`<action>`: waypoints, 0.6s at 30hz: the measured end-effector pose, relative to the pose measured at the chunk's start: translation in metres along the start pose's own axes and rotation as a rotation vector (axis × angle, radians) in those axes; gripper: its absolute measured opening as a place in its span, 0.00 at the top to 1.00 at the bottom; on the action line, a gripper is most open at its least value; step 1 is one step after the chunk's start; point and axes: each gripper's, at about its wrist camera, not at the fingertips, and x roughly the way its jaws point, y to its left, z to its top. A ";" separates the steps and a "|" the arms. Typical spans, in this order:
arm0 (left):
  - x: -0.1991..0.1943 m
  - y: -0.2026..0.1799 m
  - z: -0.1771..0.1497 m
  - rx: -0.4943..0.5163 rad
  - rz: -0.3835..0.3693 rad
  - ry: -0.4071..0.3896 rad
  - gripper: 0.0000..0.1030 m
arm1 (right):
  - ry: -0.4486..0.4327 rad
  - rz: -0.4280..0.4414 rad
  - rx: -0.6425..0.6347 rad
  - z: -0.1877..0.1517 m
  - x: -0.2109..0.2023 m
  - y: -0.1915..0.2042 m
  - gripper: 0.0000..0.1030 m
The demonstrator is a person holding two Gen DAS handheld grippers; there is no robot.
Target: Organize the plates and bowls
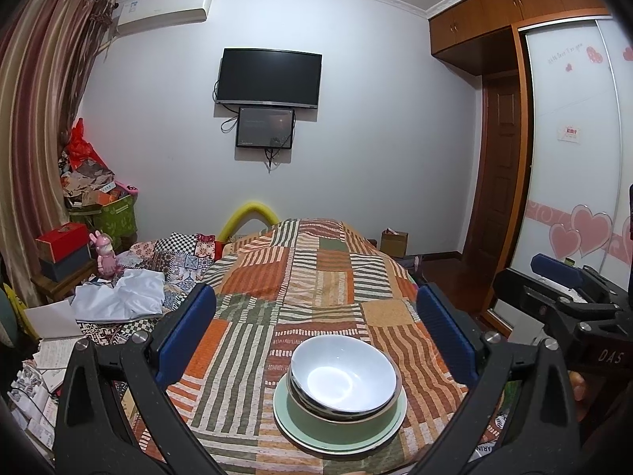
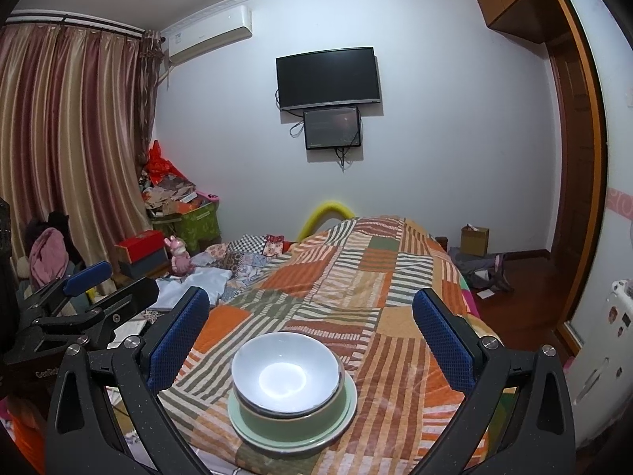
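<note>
We're looking down a bed (image 1: 316, 277) covered in a patchwork spread of orange, green and cream stripes, running away toward a white wall. Up on that wall at twelve o'clock hangs a dark television (image 1: 269, 75), with a smaller screen (image 1: 265, 127) mounted just beneath it, cables dangling. An air conditioner (image 1: 166, 10) sits high at eleven o'clock, beside striped curtains (image 1: 43, 126). At two o'clock in the left wrist view, a wooden wardrobe (image 1: 514, 12) with a sliding door showing pink hearts. Over at nine o'clock there's clutter: boxes, a red box (image 1: 63, 241), a pink rabbit figure (image 1: 106, 255), and loose papers.

Now the dishes, at six o'clock on the near end of the bed: a pale green plate (image 1: 340, 431) lies flat on the spread, a green bowl (image 1: 336, 411) sits on it, and a white bowl (image 1: 343, 374) is nested inside that, with nothing in it, light glinting off its bottom.

The left gripper (image 1: 316, 324) hangs above the stack, jaws spread wide, holding nothing. The right gripper (image 2: 310, 328) likewise, jaws wide apart, holding nothing, the stack between and below its blue pads (image 2: 180, 340).
</note>
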 end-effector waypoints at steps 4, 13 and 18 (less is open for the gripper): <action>0.003 0.000 -0.001 -0.002 -0.006 0.008 0.00 | 0.003 0.002 0.001 0.001 0.000 0.000 0.00; 0.006 0.002 -0.001 -0.010 -0.016 0.018 0.00 | 0.010 -0.001 0.002 0.000 0.001 0.000 0.00; 0.008 0.003 -0.001 -0.010 -0.027 0.023 0.00 | 0.011 -0.003 0.006 0.001 0.002 -0.001 0.00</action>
